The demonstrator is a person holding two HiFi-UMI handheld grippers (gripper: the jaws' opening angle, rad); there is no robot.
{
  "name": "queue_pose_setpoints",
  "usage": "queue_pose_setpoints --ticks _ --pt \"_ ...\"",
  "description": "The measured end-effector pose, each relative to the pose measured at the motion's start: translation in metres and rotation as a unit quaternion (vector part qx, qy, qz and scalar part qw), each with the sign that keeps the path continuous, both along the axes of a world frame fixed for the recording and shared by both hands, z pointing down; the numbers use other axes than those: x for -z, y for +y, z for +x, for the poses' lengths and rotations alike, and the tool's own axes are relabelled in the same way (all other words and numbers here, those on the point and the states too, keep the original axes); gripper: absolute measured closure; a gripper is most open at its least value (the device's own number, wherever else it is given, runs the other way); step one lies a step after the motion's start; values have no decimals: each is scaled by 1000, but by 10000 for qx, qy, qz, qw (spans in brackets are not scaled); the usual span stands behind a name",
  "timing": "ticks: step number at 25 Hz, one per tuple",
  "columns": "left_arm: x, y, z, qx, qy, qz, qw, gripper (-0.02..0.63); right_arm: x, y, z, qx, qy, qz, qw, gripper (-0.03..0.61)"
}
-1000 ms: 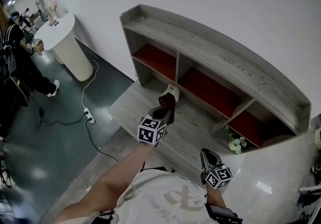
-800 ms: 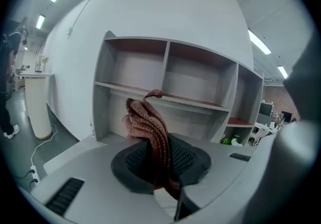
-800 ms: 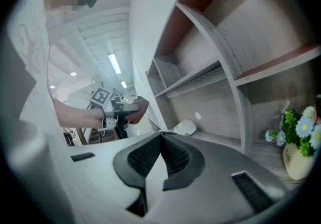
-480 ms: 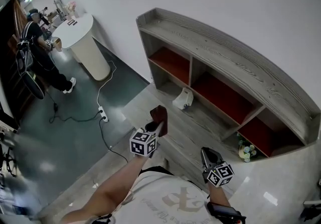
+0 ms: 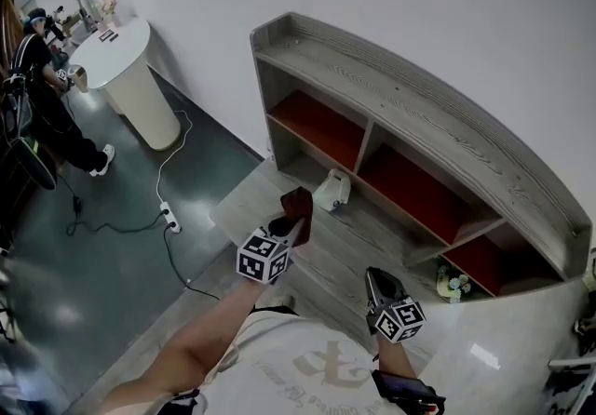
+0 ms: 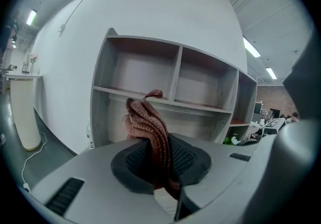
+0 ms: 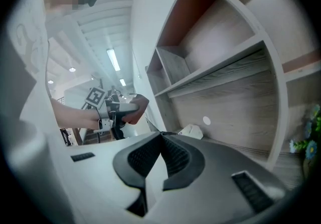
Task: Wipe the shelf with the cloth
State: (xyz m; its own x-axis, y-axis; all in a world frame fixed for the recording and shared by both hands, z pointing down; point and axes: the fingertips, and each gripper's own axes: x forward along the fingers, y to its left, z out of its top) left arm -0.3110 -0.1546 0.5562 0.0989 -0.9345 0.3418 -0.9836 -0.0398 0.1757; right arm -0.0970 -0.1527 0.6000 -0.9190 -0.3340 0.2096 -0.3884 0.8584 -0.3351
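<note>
The grey wooden shelf (image 5: pixel 400 125) with red-backed compartments stands against the white wall and fills the left gripper view, shelf (image 6: pixel 170 100). My left gripper (image 5: pixel 294 220) is shut on a brown-red knit cloth (image 5: pixel 298 201), held in the air in front of the lower ledge. The cloth (image 6: pixel 149 127) sticks up from between the jaws. My right gripper (image 5: pixel 375 276) hangs lower right, shut with nothing in it, its jaws meeting at right gripper (image 7: pixel 161 141). That view also shows the left gripper (image 7: pixel 123 111) with the cloth (image 7: pixel 140 103).
A white object (image 5: pixel 331 190) lies on the shelf's lower ledge. A small pot of flowers (image 5: pixel 453 284) stands at the shelf's right end. At far left are a round white pedestal table (image 5: pixel 128 78), a person (image 5: pixel 37 97), and a power strip (image 5: pixel 168 215) with cable on the floor.
My left gripper with the cloth has drawn back from the white object on the ledge toward me. The right gripper has stayed in about the same place, shut.
</note>
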Motion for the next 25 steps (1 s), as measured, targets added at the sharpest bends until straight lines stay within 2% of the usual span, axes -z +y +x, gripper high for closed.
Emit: queue_pose_setpoints --ticks 9,12,18,22,25 --pt "20 -39 -35 -809 95 218 9964 545 9 -8 -55 -474 182 124 9986 574" --pt "30 -53 -43 -1115 75 166 9936 545 10 -7 -70 -586 242 142 9979 574" --pt "78 -96 -39 -1878 239 371 9812 546 10 -2 -89 -814 387 123 9959 574" --pt "98 -130 -22 -2422 210 183 9698 546 11 -1 -92 -1050 413 142 9935 574" --pt "102 -154 -12 -2596 25 5 9657 545 12 1 -92 -1233 418 150 9914 574"
